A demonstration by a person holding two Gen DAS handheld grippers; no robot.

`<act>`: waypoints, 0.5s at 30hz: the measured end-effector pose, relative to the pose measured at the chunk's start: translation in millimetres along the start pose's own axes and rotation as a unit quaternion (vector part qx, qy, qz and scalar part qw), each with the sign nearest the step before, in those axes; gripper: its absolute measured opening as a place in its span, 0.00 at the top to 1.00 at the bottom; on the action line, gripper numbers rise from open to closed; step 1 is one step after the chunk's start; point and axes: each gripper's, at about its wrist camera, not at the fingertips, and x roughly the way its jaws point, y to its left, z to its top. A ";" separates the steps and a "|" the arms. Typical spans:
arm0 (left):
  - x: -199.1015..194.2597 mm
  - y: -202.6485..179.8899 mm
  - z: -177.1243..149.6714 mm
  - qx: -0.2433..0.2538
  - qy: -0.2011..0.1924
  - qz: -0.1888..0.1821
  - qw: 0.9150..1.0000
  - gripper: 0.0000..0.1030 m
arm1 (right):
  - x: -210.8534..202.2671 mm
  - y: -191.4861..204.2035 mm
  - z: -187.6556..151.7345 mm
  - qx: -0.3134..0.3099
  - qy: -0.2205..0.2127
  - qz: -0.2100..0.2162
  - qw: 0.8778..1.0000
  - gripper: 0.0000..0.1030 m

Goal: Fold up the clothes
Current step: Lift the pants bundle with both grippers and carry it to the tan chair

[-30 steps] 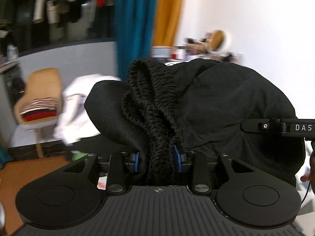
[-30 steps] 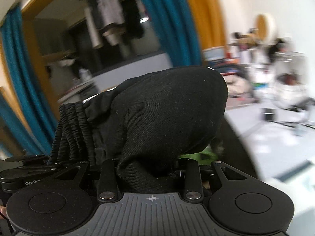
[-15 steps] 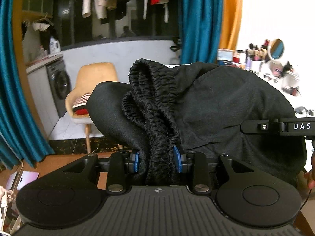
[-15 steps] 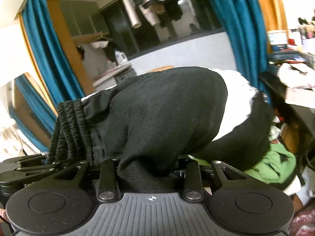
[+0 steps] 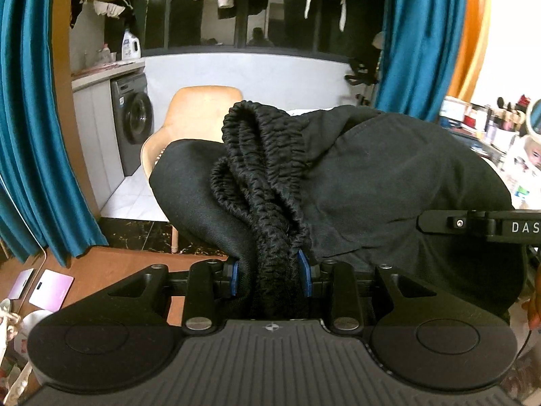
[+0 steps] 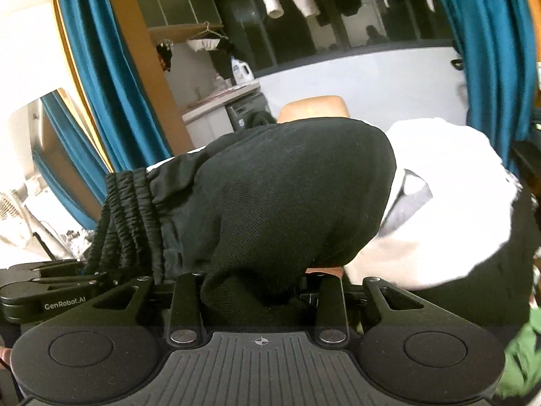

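Wooden floor (image 5: 111, 270) visible at 8 o'clock in the left wrist view; two pink cards (image 5: 50, 291) lie flat on it. Beyond, a dark marble strip (image 5: 142, 233), then white tiles (image 5: 132, 196). A tan chair (image 5: 189, 115) stands on the tiles, its leg (image 5: 174, 240) reaching the strip. A washing machine (image 5: 133, 118) stands at 10 o'clock.

Swung round from the white wall toward the teal curtains (image 5: 419, 40) and washing machine (image 5: 133, 115). Chair (image 5: 199, 108) now dead ahead behind the black trousers (image 5: 389, 182), white garment (image 6: 449, 182) showing at right.
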 end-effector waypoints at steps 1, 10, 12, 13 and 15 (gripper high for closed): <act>10.1 4.9 6.6 -0.003 0.000 0.002 1.000 0.68 | 13.3 -6.0 10.3 -0.003 0.002 0.002 1.000 0.71; 82.4 65.7 53.9 -0.031 -0.003 0.028 0.999 0.68 | 126.7 -20.7 85.9 -0.021 0.016 0.023 0.999 0.71; 97.5 86.2 63.3 -0.031 -0.002 0.026 0.999 0.68 | 152.6 -17.5 97.0 -0.020 0.019 0.024 0.999 0.71; 106.3 97.9 68.9 -0.029 0.000 0.023 0.999 0.68 | 165.3 -15.6 102.0 -0.019 0.020 0.024 0.999 0.71; 124.0 121.4 80.1 -0.023 0.005 0.016 1.000 0.68 | 194.0 -9.7 113.0 -0.020 0.023 0.019 0.999 0.71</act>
